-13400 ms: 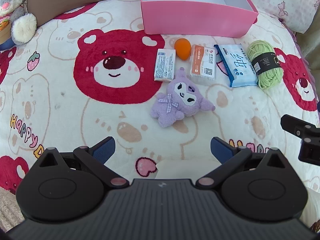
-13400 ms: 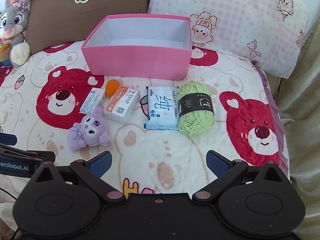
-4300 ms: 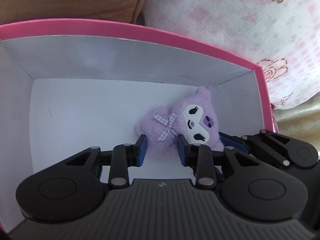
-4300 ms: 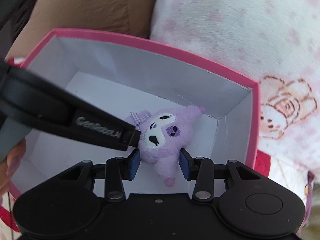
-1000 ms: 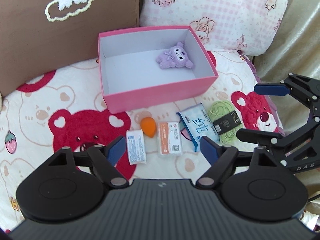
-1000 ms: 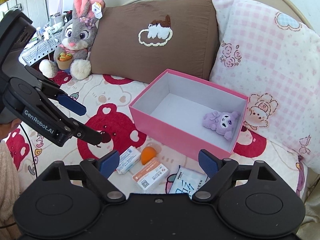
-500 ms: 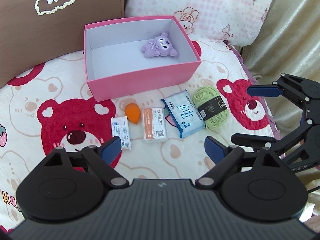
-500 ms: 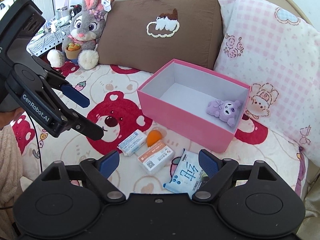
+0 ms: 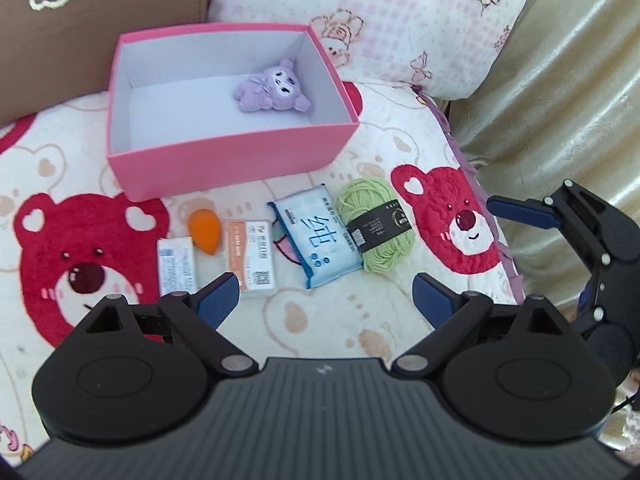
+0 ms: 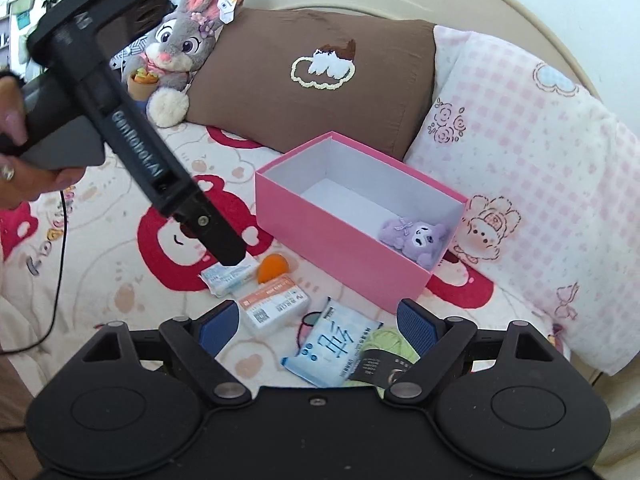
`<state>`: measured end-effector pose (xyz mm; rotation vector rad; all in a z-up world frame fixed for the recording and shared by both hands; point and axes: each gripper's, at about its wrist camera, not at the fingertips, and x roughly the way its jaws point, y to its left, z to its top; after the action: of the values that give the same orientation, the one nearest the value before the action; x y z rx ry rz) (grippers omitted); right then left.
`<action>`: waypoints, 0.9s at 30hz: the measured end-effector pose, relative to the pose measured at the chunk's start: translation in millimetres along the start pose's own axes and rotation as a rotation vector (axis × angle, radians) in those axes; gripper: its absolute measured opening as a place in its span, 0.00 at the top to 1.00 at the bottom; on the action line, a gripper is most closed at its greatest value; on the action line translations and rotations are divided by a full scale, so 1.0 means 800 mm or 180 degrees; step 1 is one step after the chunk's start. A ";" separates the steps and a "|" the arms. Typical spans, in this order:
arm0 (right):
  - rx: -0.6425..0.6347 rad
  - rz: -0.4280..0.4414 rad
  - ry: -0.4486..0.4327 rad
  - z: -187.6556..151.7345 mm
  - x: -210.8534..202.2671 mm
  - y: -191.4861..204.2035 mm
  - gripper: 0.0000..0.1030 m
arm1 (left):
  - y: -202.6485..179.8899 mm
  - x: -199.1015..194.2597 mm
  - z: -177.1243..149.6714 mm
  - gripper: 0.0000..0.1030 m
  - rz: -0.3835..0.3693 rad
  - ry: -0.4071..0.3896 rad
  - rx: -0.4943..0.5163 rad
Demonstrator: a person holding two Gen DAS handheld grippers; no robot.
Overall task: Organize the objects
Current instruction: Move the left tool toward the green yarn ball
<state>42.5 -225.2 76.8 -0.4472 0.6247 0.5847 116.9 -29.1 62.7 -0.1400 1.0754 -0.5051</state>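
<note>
A pink box (image 9: 224,168) (image 10: 340,256) stands on the bed with a purple plush toy (image 9: 272,88) (image 10: 416,236) lying in its far right corner. In front of it lie a white packet (image 9: 176,264) (image 10: 230,276), an orange sponge (image 9: 205,232) (image 10: 273,267), an orange-white box (image 9: 252,256) (image 10: 274,308), a blue tissue pack (image 9: 316,246) (image 10: 334,354) and green yarn (image 9: 376,228) (image 10: 386,346). My left gripper (image 9: 326,300) is open and empty above the row. My right gripper (image 10: 318,322) is open and empty, to the right of the yarn (image 9: 516,248).
A brown pillow (image 10: 312,92) and a pink checked pillow (image 10: 520,152) lie behind the box. A grey rabbit plush (image 10: 180,52) sits at the back left. A beige curtain (image 9: 560,100) hangs off the bed's right edge.
Both grippers have come lower and closer to the row of items. The left gripper has shifted right across the right wrist view. The plush stays in the box.
</note>
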 end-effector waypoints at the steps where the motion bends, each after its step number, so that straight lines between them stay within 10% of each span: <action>1: -0.0004 -0.0009 -0.0016 -0.004 0.001 -0.001 0.14 | -0.001 0.005 0.000 0.09 -0.0010 0.0001 -0.0009; 27: 0.0577 0.0041 0.0373 -0.068 0.083 -0.067 0.11 | -0.034 0.146 0.018 0.11 -0.0230 0.0078 -0.0177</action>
<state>97.9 -271.1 5.7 -0.3088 0.7861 0.5113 164.5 -109.1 -14.9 -0.2228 1.1117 -0.5431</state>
